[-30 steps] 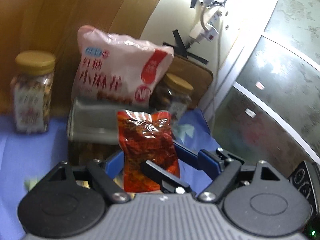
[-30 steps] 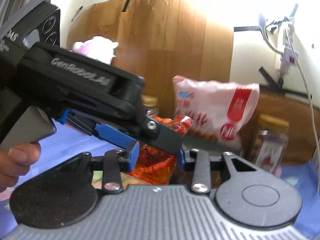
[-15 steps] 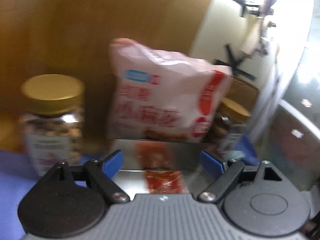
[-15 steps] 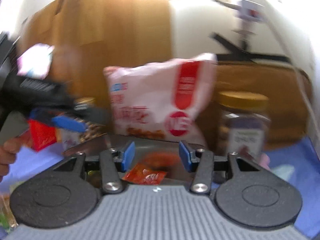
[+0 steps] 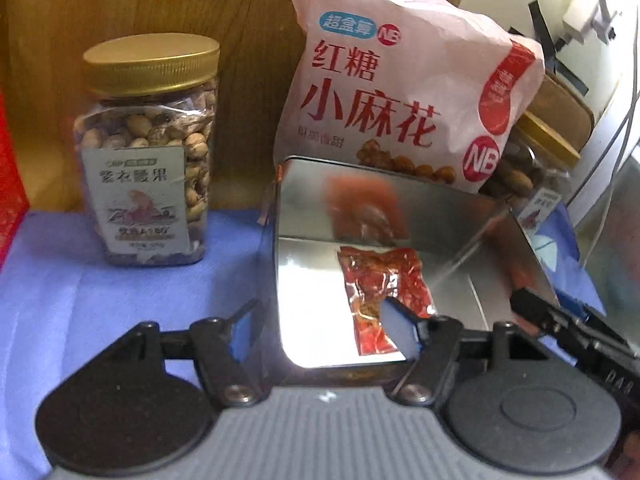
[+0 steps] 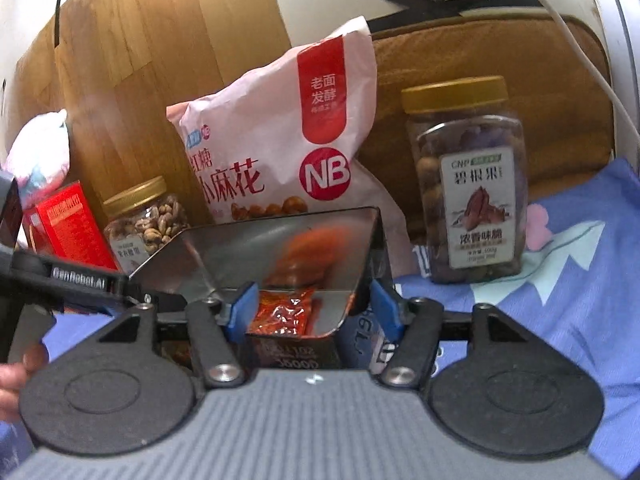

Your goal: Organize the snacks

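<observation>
Red snack packet [image 5: 380,292] lying flat inside metal tin [image 5: 460,216], near its left wall. Left gripper [image 5: 324,326] closing, empty; right gripper [image 6: 310,306] opening, empty. Withdraw clear of tin rim.

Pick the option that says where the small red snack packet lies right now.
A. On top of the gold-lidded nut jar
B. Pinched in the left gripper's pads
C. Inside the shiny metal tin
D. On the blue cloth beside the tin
C: the red packet lies flat on the floor of the open metal tin, with no pad pressing on it.
</observation>
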### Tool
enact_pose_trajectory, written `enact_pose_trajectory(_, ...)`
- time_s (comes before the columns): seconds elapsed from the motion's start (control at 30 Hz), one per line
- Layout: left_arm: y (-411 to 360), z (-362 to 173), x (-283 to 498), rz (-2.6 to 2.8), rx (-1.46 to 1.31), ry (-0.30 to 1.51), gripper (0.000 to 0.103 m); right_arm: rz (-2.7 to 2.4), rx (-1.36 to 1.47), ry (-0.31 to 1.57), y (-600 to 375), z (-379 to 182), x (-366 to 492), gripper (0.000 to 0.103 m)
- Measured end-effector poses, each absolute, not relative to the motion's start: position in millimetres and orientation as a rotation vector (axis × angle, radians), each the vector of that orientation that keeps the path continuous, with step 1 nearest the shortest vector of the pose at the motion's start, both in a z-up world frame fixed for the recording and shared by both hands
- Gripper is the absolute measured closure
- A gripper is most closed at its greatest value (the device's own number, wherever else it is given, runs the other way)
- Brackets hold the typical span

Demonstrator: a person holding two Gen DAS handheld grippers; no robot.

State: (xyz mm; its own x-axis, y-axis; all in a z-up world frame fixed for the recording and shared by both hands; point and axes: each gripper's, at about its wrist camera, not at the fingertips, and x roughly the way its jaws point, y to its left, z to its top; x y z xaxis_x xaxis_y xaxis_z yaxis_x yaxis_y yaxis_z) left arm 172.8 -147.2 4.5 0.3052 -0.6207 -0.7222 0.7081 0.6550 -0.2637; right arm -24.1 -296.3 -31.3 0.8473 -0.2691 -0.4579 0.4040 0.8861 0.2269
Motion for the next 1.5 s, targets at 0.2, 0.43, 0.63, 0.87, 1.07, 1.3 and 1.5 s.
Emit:
enact_pose_trajectory(0.2,-129,9,156,-0.825,0.134,0.921,0.038,-0.335,0.349,0.444,-284,-25,-30,0.038)
enact_pose_trajectory(0.43,-102,10,150,-0.833,0.080,0.933,0.032,-0.300,0.366,0.445,-265,-20,-42,0.039)
enact_pose_trajectory(0.63,-49,43,118,-0.892,0.028,0.774,0.027,-0.348,0.360,0.366,-244,18,-87,0.039)
enact_pose_trajectory(0.87,-19,46,73,-0.909,0.045,0.751,0.027,-0.236,0.306,0.439,-207,78,-81,0.041)
enact_pose_trajectory(1.07,35,43,46,-0.911,0.094,0.672,0.025,-0.184,0.206,0.424,-177,87,-123,0.040)
enact_pose_trajectory(1.3,45,23,50,-0.928,0.056,0.760,0.026,-0.170,0.158,0.647,-156,2,-121,0.062)
enact_pose_trajectory(1.5,57,25,56,-0.928,0.004,0.771,0.025,-0.127,-0.002,0.657,-135,-13,-80,0.062)
